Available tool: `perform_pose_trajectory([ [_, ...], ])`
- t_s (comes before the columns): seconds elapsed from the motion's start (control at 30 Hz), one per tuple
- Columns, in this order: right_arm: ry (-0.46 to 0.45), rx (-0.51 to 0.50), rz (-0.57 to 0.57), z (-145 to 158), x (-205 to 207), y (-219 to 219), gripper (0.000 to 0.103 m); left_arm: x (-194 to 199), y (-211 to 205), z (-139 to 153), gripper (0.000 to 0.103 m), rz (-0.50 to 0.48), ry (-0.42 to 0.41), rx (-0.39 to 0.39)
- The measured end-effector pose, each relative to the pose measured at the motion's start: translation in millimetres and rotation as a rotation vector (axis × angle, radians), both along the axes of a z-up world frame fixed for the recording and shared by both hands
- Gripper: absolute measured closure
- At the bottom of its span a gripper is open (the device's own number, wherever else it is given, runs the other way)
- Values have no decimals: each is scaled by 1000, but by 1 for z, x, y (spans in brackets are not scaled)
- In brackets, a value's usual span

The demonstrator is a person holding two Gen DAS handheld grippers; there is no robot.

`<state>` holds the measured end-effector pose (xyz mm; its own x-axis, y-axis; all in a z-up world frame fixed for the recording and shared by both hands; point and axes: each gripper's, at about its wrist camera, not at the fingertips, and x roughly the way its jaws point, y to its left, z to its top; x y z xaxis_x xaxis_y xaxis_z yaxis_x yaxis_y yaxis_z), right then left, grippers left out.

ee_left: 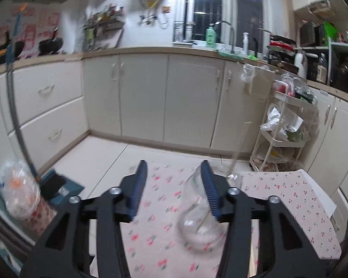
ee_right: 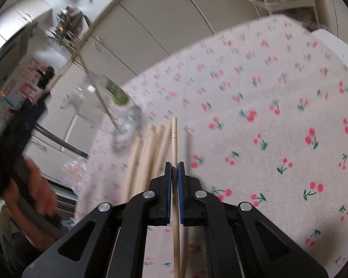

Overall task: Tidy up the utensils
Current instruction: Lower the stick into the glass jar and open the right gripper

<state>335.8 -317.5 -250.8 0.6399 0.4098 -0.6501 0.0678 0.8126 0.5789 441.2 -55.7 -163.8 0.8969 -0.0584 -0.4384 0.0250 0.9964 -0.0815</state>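
Observation:
My right gripper (ee_right: 174, 164) is shut on a wooden chopstick (ee_right: 174, 139) and holds it above the cherry-print tablecloth (ee_right: 266, 120). Several more wooden chopsticks (ee_right: 148, 153) lie on the cloth just left of it. A clear glass jar (ee_right: 125, 120) stands beyond them with chopsticks (ee_right: 97, 92) and a green thing in it. My left gripper (ee_left: 174, 170) is open above the cloth; the glass jar (ee_left: 198, 217) sits by its right finger, blurred. Whether the finger touches the jar, I cannot tell. The person's hand on the left gripper shows in the right wrist view (ee_right: 38, 192).
White kitchen cabinets (ee_left: 141, 92) run behind the table. A white trolley (ee_left: 283, 134) with bags stands at the right. A broom and dustpan (ee_left: 53, 185) and a plastic bag (ee_left: 18, 190) are on the floor at the left.

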Motion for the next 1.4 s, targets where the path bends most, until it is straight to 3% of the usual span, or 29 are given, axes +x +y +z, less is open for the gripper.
perform_pose_trajectory([
  [0.2, -224, 57, -40, 61, 12, 21, 97, -36, 30, -29, 49, 44, 64, -38],
  [0.47, -539, 16, -117, 145, 62, 65, 97, -45, 57, -66, 48, 107, 127, -130],
  [0.67, -664, -101, -153, 165, 93, 91, 97, -42, 67, -75, 48, 125, 134, -173],
  [0.93, -649, -240, -124, 129, 115, 112, 97, -39, 70, -78, 47, 107, 139, -204],
  [1.4, -444, -274, -25, 69, 123, 119, 97, -37, 68, -80, 44, 115, 151, -206],
])
